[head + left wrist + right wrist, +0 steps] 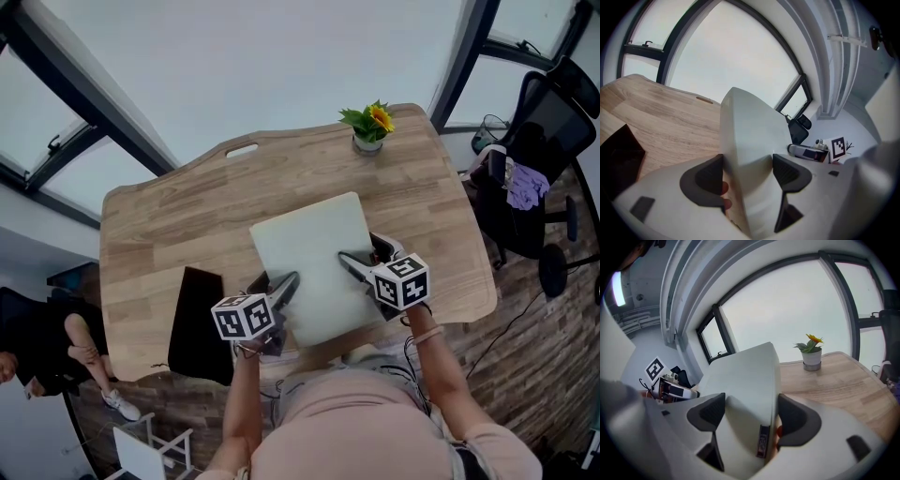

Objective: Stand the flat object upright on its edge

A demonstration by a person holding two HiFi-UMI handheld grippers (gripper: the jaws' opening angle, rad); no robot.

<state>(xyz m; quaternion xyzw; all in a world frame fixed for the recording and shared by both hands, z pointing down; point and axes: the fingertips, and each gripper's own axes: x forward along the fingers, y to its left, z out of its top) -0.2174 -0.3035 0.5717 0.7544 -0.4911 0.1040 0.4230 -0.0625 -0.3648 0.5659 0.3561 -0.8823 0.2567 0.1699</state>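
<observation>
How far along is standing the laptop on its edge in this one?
Done: the grasp is made. The left hand-held gripper is clamped on the left side of the laptop, and the right hand-held gripper is clamped on its right side. In hand: the laptop is held slanted over the table, not upright. Left: tip it onto one edge on the table, steady it, then let go.
</observation>
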